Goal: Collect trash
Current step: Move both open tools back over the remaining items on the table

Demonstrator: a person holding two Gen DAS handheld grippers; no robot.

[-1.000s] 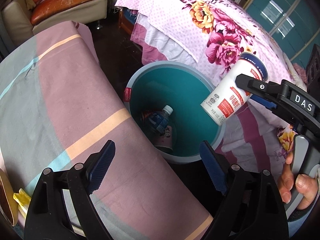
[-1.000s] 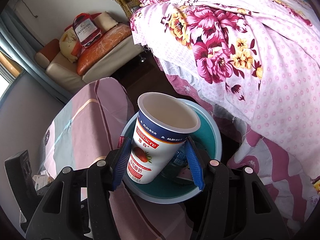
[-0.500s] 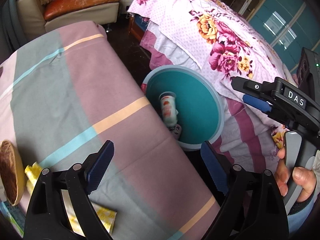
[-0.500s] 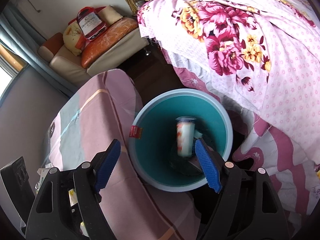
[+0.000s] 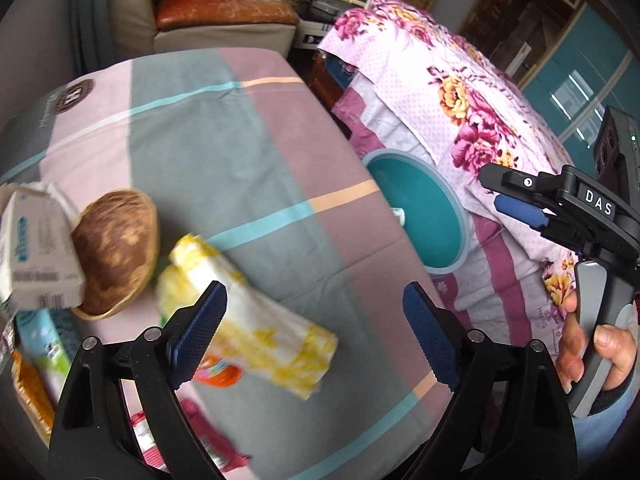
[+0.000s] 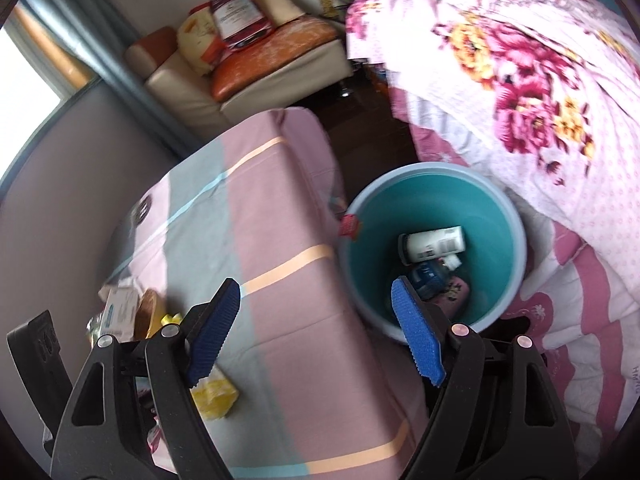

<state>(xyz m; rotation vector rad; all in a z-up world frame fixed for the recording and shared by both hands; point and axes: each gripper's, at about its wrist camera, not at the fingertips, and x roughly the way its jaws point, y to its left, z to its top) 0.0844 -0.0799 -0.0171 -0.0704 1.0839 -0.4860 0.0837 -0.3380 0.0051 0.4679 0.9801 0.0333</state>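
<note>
Striped-cloth table [image 5: 224,152] with brown bowl [image 5: 114,248], yellow-white packet [image 5: 256,320], white carton [image 5: 34,248].

A white yogurt cup [image 6: 434,245] lies on its side inside the teal bin [image 6: 492,216].

"DAS" — seemingly — right hand-held gripper [image 5: 516,200]

The tabletop [image 5: 248,152] wears a matt woven cloth in pink and grey bands. At its 9 o'clock edge sits a rough, fibrous brown basket [image 5: 116,248], and beside it a soft, crinkly yellow-and-white packet [image 5: 256,320]. The teal bin [image 6: 492,216] looks like smooth plastic with a dull sheen. The bed [image 6: 540,92] carries a matt floral cotton cover. Both the left hand-held gripper [image 5: 316,340] and the right hand-held gripper [image 6: 316,332] are black plastic with ribbed blue pads [image 6: 418,340].
</note>
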